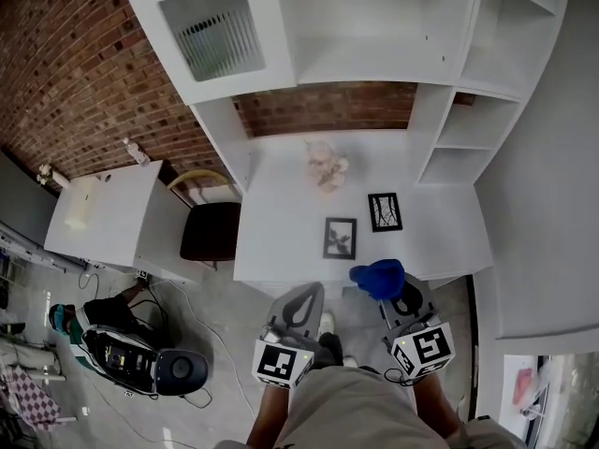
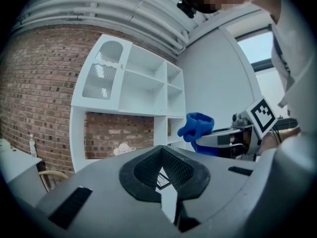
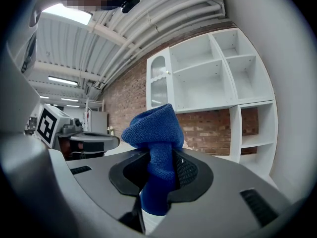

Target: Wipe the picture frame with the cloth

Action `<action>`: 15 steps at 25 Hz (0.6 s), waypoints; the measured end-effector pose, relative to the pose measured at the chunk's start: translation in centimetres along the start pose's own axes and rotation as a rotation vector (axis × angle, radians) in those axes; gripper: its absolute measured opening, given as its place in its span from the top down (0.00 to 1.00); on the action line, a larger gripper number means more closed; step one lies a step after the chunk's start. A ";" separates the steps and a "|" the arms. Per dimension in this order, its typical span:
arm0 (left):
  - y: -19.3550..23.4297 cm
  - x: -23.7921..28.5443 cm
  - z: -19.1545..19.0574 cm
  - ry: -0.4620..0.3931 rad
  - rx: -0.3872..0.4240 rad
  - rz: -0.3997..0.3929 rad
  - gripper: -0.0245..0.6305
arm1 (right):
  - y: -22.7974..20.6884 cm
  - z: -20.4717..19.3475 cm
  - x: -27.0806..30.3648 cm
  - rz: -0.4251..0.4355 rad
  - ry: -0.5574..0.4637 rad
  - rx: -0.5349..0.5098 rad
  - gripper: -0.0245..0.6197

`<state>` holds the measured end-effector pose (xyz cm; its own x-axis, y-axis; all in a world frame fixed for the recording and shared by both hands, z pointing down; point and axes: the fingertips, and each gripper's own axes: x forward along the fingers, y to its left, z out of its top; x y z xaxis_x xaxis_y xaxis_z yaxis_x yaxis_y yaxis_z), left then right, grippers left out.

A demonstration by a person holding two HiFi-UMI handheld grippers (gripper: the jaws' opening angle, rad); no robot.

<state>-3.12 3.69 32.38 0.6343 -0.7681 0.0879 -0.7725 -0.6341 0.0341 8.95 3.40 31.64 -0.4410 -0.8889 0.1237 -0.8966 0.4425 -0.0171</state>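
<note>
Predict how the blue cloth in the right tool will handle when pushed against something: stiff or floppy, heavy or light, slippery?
Probably floppy: the blue cloth folds over itself above the right tool and hangs loose below it. Likely light, since one narrow pinch carries the whole bundle. Its fuzzy weave suggests it would drag rather than slip.

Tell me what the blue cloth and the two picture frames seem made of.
Blue cloth: soft matte textile, likely microfibre; fine knit texture and limp folds show. Picture frames: dark, thin borders, perhaps wood or plastic; too small to tell the finish.
</note>
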 end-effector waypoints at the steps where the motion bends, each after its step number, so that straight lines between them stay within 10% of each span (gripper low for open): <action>1: 0.6 0.5 -0.4 0.007 -0.001 -0.008 0.96 | -0.2 -0.2 0.7 -0.005 0.009 0.002 0.83; 15: 7.6 6.5 -7.3 0.128 -0.088 -0.130 0.96 | -1.4 -5.5 8.7 -0.081 0.178 0.031 0.83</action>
<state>-5.12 -5.48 40.46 0.7242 -0.6591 0.2029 -0.6876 -0.7124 0.1403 6.58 -4.33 38.21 -0.3563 -0.8851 0.2994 -0.9307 0.3644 -0.0304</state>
